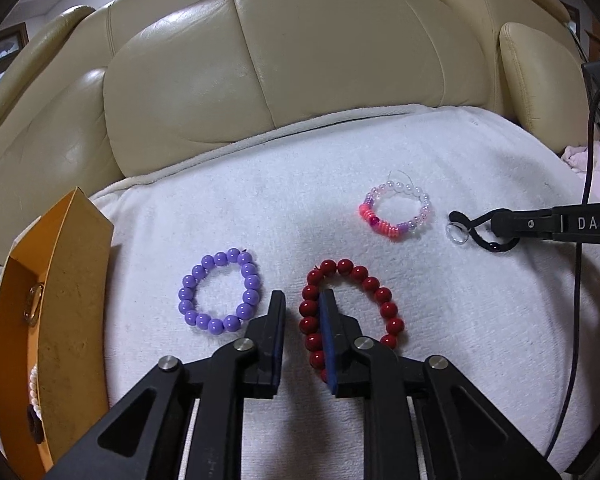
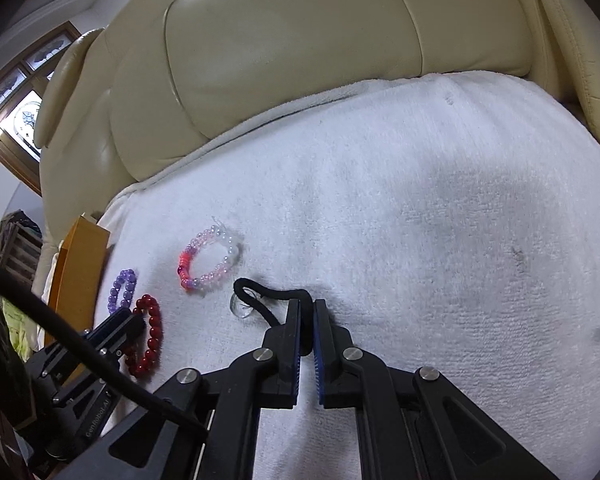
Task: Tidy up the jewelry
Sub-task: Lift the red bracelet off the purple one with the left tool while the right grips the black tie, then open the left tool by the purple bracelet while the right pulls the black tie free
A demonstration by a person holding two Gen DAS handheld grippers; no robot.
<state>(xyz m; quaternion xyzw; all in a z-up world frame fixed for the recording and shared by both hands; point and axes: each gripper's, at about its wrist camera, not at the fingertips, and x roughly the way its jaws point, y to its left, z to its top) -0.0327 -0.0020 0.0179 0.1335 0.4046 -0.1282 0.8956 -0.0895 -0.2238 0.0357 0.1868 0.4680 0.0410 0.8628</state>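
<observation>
A red bead bracelet (image 1: 384, 294) (image 2: 152, 328) lies on the white towel (image 1: 440, 148). My left gripper (image 1: 302, 300) (image 2: 134, 318) stands open astride the bracelet's left strand; the beads rest against the right finger, and towel shows beside the left one. My right gripper (image 2: 306, 320) (image 1: 498, 224) is shut on a black elastic loop (image 2: 260, 290) (image 1: 480, 236), with a clear ring (image 2: 242, 306) (image 1: 456, 235) at the loop's far end. A purple bead bracelet (image 1: 220, 292) (image 2: 122, 286) and a pink, white and coral bracelet (image 1: 398, 212) (image 2: 208, 258) lie flat on the towel.
An open orange cardboard box (image 1: 76, 280) (image 2: 80, 264) stands at the towel's left edge, holding a metal ring (image 1: 34, 302) and a pearl strand (image 1: 34, 392). The cream leather sofa back (image 1: 260, 60) rises behind. A black cable (image 1: 578, 280) hangs at the right.
</observation>
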